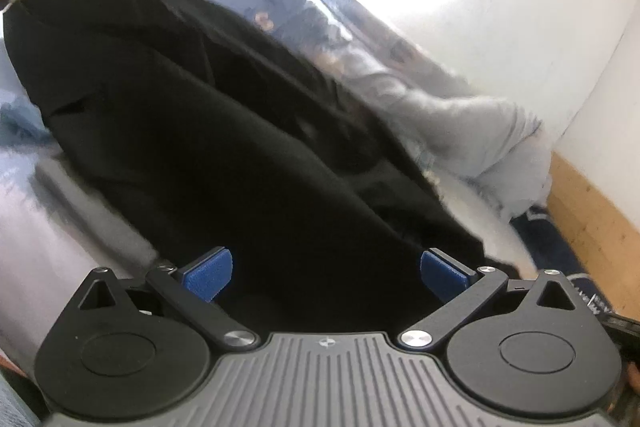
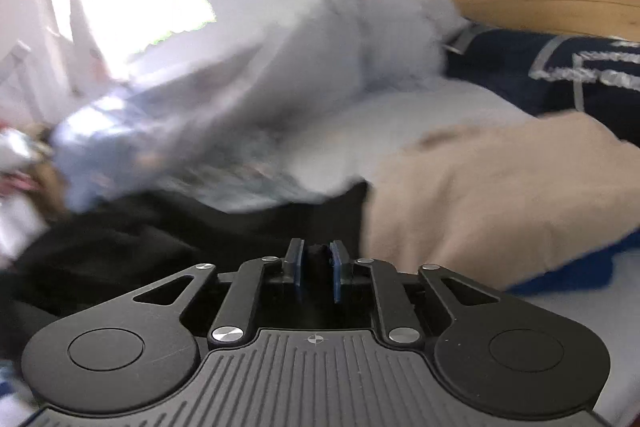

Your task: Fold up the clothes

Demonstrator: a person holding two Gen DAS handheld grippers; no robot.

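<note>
**Black garment pinched on R side, L side loose: uneven lift risk**

R gripper [image 2: 317, 269]: jaws nearly shut, a dark bit of fabric nipped between the blue pads; looks like an edge of the black garment [image 2: 160, 235], but the bite is small. L gripper [image 1: 324, 277]: jaws wide apart, pads not pressing anything; the black garment [image 1: 224, 131] sits between and beyond them, spreading to 11 o'clock across the bed [image 1: 60, 227].

In the R view, the tan cloth [image 2: 500, 195] lies at 2 o'clock, just beside the garment's edge; grey-blue bedding [image 2: 280, 87] is heaped at 11–12, the navy pillow [image 2: 560, 67] at 1–2.

What could go wrong, imo:
- Thin pinch slips if R pulls up fast, so the edge drops and the fold goes crooked.
- L not gripping, so the garment is dragged by one corner and bunches.
- Tan cloth so close it may get caught and dragged along.
- R view is blurry, so hold depth is hard to confirm.
</note>
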